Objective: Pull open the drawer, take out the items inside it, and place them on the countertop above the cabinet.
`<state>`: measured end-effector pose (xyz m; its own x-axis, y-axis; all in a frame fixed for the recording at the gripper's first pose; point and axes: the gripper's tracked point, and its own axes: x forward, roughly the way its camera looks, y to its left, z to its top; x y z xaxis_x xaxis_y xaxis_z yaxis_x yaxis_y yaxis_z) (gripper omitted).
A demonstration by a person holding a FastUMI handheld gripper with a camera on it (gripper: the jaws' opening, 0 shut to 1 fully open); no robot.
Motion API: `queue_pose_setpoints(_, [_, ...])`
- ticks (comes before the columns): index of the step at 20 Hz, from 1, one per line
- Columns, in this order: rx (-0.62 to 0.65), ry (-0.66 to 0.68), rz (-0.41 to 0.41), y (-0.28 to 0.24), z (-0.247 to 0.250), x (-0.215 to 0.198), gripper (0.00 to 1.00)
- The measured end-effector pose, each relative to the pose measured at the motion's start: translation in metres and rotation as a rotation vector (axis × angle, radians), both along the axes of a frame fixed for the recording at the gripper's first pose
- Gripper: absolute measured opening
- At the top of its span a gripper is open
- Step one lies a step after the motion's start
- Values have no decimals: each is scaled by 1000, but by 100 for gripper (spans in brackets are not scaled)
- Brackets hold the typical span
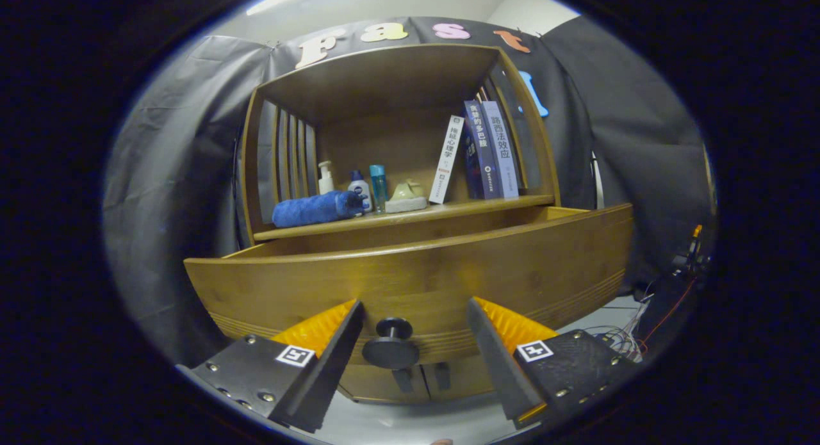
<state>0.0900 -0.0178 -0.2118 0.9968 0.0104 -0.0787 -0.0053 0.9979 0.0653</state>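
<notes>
In the gripper view the gripper [413, 333] stands with its fingers wide apart, one on either side of the round dark knob [391, 346] of the drawer [410, 275]. Neither finger touches the knob; it sits in the gap between them, a little nearer the left finger. Each finger bears a small square printed marker on its flat body.

The drawer is pulled out toward the fingers, its front a broad panel of smooth, varnished wood with fine grooves cut along the lower edge. Its inside cannot be seen from this low angle, so I cannot tell what lies in it.

Above and beyond it runs the wooden countertop [416, 214], under a hutch with slatted sides. On it lie a rolled blue towel [317, 208] of fuzzy cloth, a small white pump bottle [325, 177], a white bottle with a dark cap [359, 186], a slim teal bottle [378, 187], and a pale green dish-like piece [406, 196]. Three books [482, 150] lean upright at the right, one white-spined, two bluish, with writing in Chinese characters on their spines.
</notes>
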Motion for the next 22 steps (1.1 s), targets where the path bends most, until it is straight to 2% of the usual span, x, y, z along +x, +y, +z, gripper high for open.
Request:
queue_pose_setpoints(9, [5, 16, -5, 5, -3, 49, 99])
queue_pose_setpoints(17, [84, 5, -49, 15, -7, 87, 99])
queue_pose_setpoints(22, [-53, -29, -79, 18, -2, 106, 99])
